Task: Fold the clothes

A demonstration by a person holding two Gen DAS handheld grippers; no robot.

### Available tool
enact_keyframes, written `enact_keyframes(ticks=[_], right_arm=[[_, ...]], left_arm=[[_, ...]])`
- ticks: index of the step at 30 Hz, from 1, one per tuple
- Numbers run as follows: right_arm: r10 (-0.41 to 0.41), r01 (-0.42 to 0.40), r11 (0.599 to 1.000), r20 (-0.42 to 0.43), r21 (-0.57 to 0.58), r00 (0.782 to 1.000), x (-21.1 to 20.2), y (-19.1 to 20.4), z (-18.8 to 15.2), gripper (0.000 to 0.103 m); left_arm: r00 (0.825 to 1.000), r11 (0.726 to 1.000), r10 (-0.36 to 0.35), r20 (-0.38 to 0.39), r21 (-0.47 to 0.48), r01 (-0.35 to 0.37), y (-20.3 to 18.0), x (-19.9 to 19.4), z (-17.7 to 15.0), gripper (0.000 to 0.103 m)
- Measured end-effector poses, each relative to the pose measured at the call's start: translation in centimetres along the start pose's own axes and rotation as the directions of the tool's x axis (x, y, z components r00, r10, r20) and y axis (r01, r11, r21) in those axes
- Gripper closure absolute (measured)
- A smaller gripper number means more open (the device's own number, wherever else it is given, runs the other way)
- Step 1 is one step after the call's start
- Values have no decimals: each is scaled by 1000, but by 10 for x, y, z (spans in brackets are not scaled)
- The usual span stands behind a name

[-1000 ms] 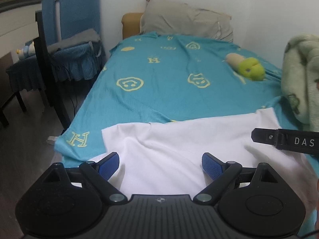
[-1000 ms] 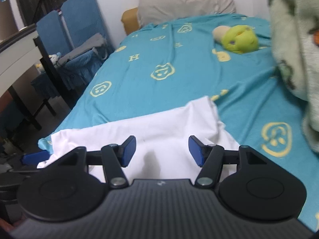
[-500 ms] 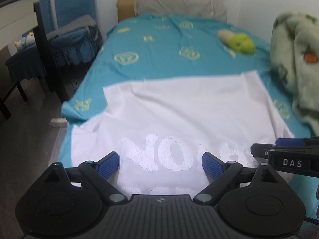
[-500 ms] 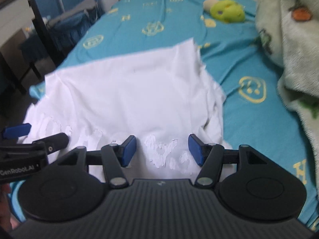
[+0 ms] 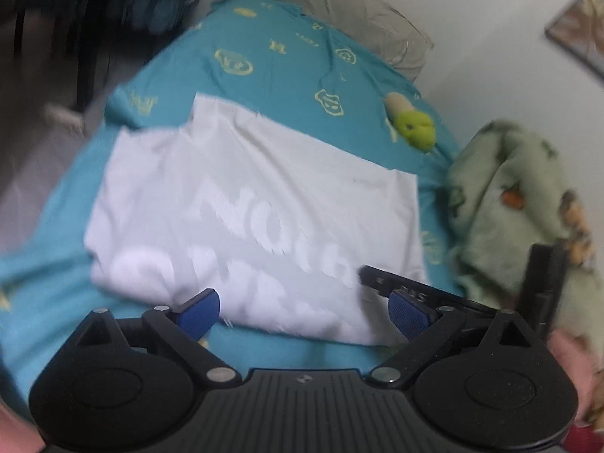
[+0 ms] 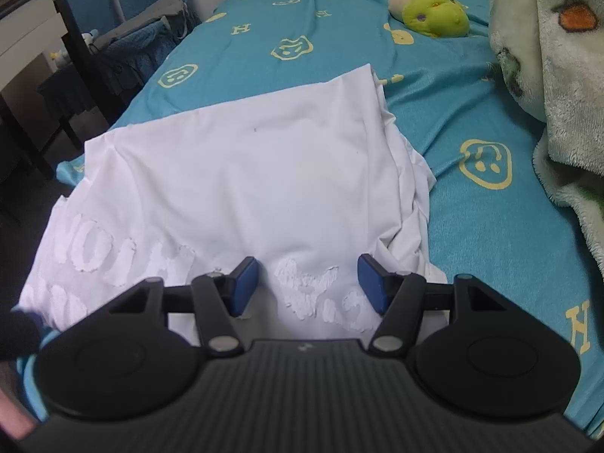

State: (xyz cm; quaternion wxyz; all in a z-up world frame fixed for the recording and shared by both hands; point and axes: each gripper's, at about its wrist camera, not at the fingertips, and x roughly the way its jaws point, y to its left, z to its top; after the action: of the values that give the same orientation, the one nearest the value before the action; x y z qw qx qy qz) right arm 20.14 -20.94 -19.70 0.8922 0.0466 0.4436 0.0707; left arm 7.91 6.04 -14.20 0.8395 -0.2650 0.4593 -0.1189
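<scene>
A white T-shirt (image 6: 241, 173) with raised white lettering lies spread on the teal bedsheet (image 6: 490, 234); it also shows, blurred, in the left wrist view (image 5: 264, 204). My left gripper (image 5: 304, 313) is open and empty, above the shirt's near edge. My right gripper (image 6: 307, 285) is open and empty, hovering over the shirt's near right part, where the cloth is bunched. The right gripper's finger shows in the left wrist view (image 5: 400, 283).
A green plush toy (image 6: 434, 15) lies far right on the bed. A pale green fleece blanket (image 6: 551, 75) is piled on the right. A grey pillow (image 5: 362, 22) sits at the head. Blue chairs (image 6: 139, 41) and a dark table stand left of the bed.
Both grippers have drawn back and risen, so more of the shirt and its lettering shows. The left view has tilted and blurred. The jaws have stayed open.
</scene>
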Motion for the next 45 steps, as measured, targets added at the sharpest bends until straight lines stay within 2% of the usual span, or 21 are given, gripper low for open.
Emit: enact_keyframes(ticks=[3, 5, 11, 15, 17, 20, 22, 23, 26, 28, 29, 31, 33, 36, 39, 42, 45], right_arm=[[2, -2, 1000, 0, 3, 1000, 0, 0, 0, 42], [4, -4, 1000, 0, 1, 1000, -1, 0, 0, 42], [12, -12, 1000, 1, 13, 1000, 0, -3, 1, 41], [24, -24, 999, 4, 36, 1000, -1, -6, 1, 41], [30, -30, 998, 6, 52, 1000, -1, -7, 0, 42], [43, -44, 996, 10, 84, 999, -2, -11, 1, 42], [53, -54, 992, 12, 112, 999, -2, -14, 2, 42], [57, -58, 991, 12, 123, 998, -2, -15, 2, 42], [62, -63, 989, 13, 136, 998, -1, -16, 2, 42], [61, -62, 989, 13, 135, 998, -1, -16, 2, 42], [60, -62, 989, 14, 136, 998, -1, -16, 2, 42], [62, -63, 988, 15, 142, 998, -1, -17, 2, 42], [65, -67, 986, 18, 153, 998, -3, -19, 2, 43], [76, -80, 979, 30, 190, 997, -8, -23, 4, 43], [102, -120, 961, 86, 249, 991, -26, -30, 9, 41], [156, -205, 940, 191, 272, 969, -55, -34, 12, 40], [238, -315, 899, 264, 305, 935, -70, -39, 6, 40]], left_arm=[[999, 994, -1, -54, -111, -6, 16, 17, 1, 6], [996, 980, 6, -90, -198, -24, 30, 33, 3, 6], [1000, 953, -13, 10, -302, 15, 49, 40, 11, 5], [995, 930, -45, 84, -361, 72, 57, 32, 15, 8], [982, 919, -99, 159, -363, 151, 55, 20, 17, 8], [936, 891, -202, 287, -344, 298, 50, 5, 20, 8], [924, 885, -224, 308, -332, 326, 50, 3, 21, 8], [932, 888, -214, 293, -340, 310, 51, 6, 21, 8], [972, 893, -142, 190, -398, 208, 57, 20, 18, 13], [986, 890, -107, 125, -429, 151, 62, 30, 17, 28], [992, 888, -90, 93, -444, 122, 65, 35, 16, 29], [994, 888, -61, 93, -449, 97, 68, 37, 20, 40], [995, 889, -33, 99, -452, 75, 70, 38, 24, 45], [993, 911, 0, 119, -409, 49, 63, 35, 27, 55], [985, 932, -8, 172, -356, 70, 50, 26, 26, 69], [974, 937, -38, 225, -330, 113, 43, 15, 23, 77], [968, 948, -34, 250, -299, 111, 35, 9, 23, 79]])
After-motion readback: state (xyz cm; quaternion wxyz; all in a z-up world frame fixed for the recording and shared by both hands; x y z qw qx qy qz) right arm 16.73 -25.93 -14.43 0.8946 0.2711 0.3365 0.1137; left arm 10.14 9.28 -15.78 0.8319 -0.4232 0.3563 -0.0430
